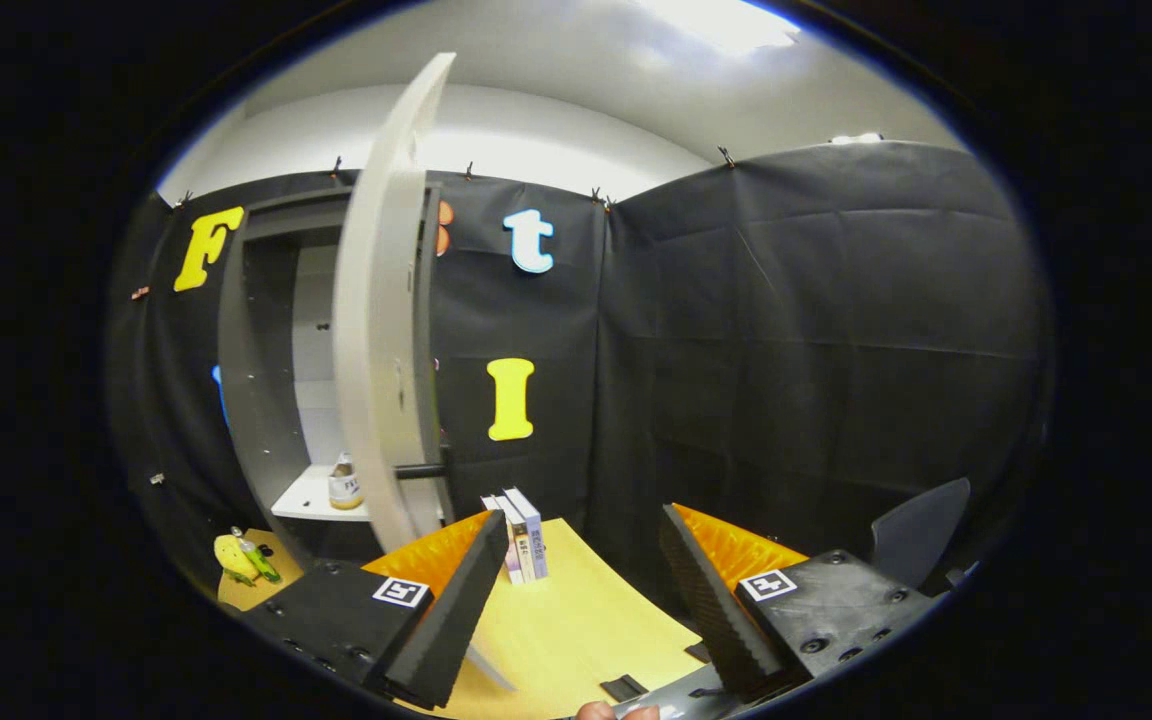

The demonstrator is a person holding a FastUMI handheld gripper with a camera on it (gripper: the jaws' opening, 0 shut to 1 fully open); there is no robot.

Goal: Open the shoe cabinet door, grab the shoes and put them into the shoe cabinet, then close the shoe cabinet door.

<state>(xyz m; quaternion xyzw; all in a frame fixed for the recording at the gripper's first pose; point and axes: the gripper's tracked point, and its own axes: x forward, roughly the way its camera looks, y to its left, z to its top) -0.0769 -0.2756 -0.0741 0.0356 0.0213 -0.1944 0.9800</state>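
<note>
The grey shoe cabinet stands at the back left with its pale door swung wide open, edge-on toward me. A small bottle sits on the white shelf inside. My gripper is open, nothing between its fingers, held over the wooden table in front of the door's lower edge. The left finger lies close to the door's bottom corner; whether it touches I cannot tell. No shoes can be made out.
A few upright books stand on the table just beyond the fingers. A yellow toy and a green bottle lie left of the cabinet base. A grey chair back rises at the right. A fingertip is below the gripper.
</note>
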